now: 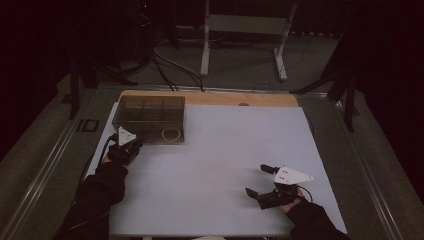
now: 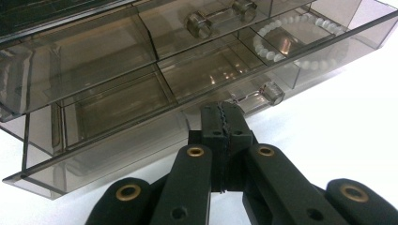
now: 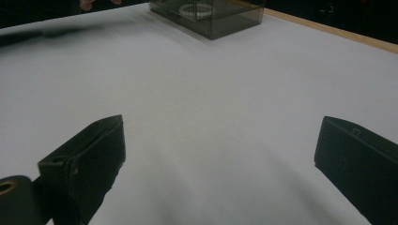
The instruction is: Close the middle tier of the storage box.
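Observation:
A smoky clear drawer box (image 1: 149,112) stands at the table's far left. In the left gripper view the bottom drawer (image 2: 108,154) is slid partly out, and a white bead bracelet (image 2: 281,37) lies in a compartment above it. My left gripper (image 2: 224,112) is shut with its toothed tips meeting, right at the bottom drawer's clear handle (image 2: 267,93); I cannot tell whether it pinches the handle. From above, the left gripper (image 1: 131,145) sits at the box's front left. My right gripper (image 1: 256,179) rests open near the table's front right, with only bare table between its jaws (image 3: 223,126).
The white tabletop (image 1: 210,150) has a wooden strip (image 1: 210,98) along its far edge. Beyond it are cables (image 1: 170,65) on the floor and a metal frame (image 1: 245,30). The drawer box (image 3: 211,18) with the bracelet (image 3: 197,8) lies far ahead of the right gripper.

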Demonstrator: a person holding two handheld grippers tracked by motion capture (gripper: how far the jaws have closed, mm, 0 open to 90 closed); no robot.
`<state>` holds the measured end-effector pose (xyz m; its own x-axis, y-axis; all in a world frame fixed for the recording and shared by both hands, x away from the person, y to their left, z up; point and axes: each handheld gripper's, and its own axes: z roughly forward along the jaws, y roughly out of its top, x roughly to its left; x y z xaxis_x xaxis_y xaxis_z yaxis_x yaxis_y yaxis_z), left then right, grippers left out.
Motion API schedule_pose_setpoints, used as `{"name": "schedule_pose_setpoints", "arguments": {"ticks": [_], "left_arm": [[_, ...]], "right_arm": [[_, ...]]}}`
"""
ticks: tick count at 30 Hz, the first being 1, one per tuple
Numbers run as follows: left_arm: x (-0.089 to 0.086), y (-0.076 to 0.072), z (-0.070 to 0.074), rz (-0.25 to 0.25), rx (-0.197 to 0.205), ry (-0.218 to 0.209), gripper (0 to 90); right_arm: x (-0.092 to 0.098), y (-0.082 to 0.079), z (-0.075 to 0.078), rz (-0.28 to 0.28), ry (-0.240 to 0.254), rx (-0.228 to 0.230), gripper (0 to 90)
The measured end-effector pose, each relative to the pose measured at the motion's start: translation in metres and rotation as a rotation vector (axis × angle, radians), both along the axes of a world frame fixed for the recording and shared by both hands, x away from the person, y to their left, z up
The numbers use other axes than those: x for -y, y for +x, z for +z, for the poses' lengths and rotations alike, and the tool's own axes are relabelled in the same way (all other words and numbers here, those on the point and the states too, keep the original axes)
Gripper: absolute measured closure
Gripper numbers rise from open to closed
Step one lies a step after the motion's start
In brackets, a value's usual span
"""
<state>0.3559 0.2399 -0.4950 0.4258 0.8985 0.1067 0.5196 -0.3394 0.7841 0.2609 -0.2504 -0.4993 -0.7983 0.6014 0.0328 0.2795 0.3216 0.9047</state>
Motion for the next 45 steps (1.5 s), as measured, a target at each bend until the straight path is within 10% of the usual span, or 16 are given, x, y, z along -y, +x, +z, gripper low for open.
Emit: {"name": "schedule_pose_setpoints", "arguments": {"ticks": [45], "left_arm": [[0.003, 0.031, -0.002, 0.029, 0.002, 0.013, 90.0]], "right_arm": [[0.0, 0.0, 0.0, -0.001, -0.003, -0.001, 2.2]]}}
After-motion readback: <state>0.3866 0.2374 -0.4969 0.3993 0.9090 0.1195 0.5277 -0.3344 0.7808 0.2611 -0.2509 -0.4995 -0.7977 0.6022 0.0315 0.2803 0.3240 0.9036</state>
